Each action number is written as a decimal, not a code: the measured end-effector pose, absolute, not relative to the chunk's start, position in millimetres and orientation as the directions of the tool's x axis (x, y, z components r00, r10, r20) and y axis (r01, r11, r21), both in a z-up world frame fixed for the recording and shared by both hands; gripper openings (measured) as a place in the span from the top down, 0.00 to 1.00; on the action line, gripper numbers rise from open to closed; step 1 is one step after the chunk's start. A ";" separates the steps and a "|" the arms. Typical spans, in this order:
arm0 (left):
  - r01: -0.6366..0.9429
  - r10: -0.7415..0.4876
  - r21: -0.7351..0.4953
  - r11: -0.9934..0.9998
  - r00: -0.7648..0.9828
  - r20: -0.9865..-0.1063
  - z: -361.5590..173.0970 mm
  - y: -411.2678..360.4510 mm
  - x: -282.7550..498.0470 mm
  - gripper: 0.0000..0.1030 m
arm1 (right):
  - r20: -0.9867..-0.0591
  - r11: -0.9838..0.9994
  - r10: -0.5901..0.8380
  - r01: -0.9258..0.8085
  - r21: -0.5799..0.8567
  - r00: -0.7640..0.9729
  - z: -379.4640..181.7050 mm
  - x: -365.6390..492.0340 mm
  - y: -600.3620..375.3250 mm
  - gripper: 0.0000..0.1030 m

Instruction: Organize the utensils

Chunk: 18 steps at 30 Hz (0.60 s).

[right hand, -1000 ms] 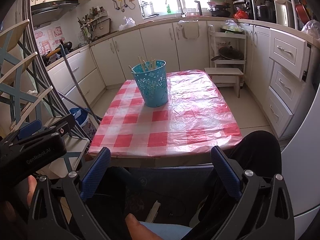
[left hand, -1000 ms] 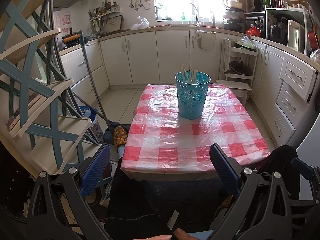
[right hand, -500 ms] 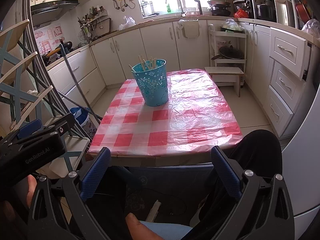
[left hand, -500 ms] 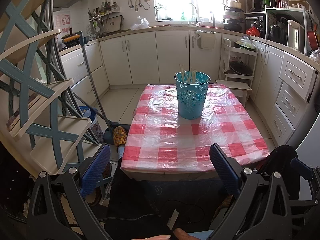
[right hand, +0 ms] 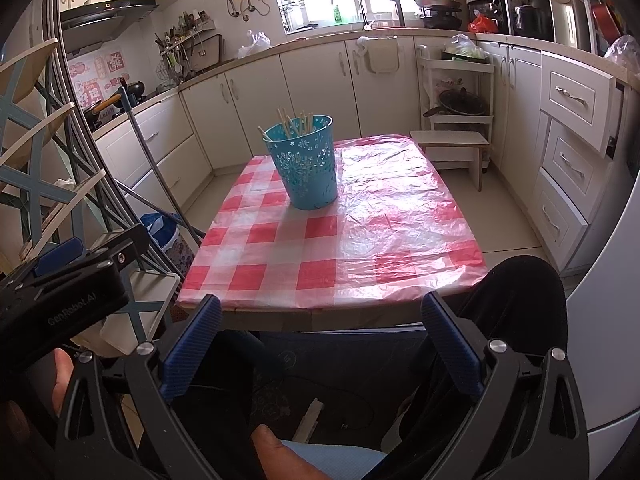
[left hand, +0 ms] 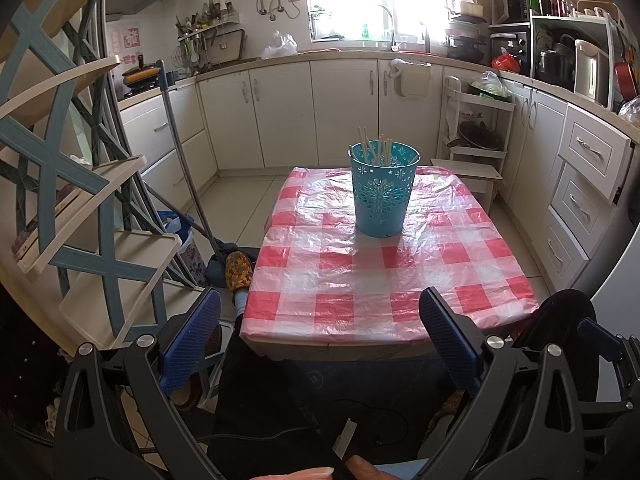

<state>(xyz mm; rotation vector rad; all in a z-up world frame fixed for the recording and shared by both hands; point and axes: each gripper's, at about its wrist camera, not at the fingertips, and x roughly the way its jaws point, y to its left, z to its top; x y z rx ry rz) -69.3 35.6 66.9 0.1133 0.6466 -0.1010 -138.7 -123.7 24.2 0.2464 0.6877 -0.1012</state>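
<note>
Entry, shifts over the last second, all slight.

Right wrist view:
- The teal bucket (right hand: 306, 168) sits a trace higher and further right, upper centre of the frame.
- The checked tablecloth (right hand: 380, 220) has its near edge a trace higher, mid-frame.
- The dark knee (right hand: 520, 292), lower right, is a trace higher.

Left wrist view:
- A blue fingertip (left hand: 596, 332) of the right gripper (right hand: 320, 320), at the lower right edge, is a trace further left.

"GenRobot.AI" is printed in grey on the black body of the left gripper (right hand: 64, 300) (seen from the right wrist view); wall stickers beyond it are unreadable.
</note>
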 end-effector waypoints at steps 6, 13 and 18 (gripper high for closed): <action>0.131 -0.059 0.074 0.989 0.792 -0.608 65.2 35.3 -69.2 0.07 | -0.643 0.966 -0.007 0.172 0.194 0.766 22.5 -136.6 -125.7 0.07; 0.223 -0.221 -0.078 0.972 0.747 -0.627 54.8 43.9 -65.2 0.07 | -0.650 0.964 -0.005 0.177 0.199 0.760 20.6 -136.1 -126.2 0.07; 0.165 -0.121 0.021 0.986 0.801 -0.586 59.2 41.4 -71.2 0.07 | -0.654 0.961 -0.007 0.187 0.206 0.756 20.1 -135.5 -131.2 0.07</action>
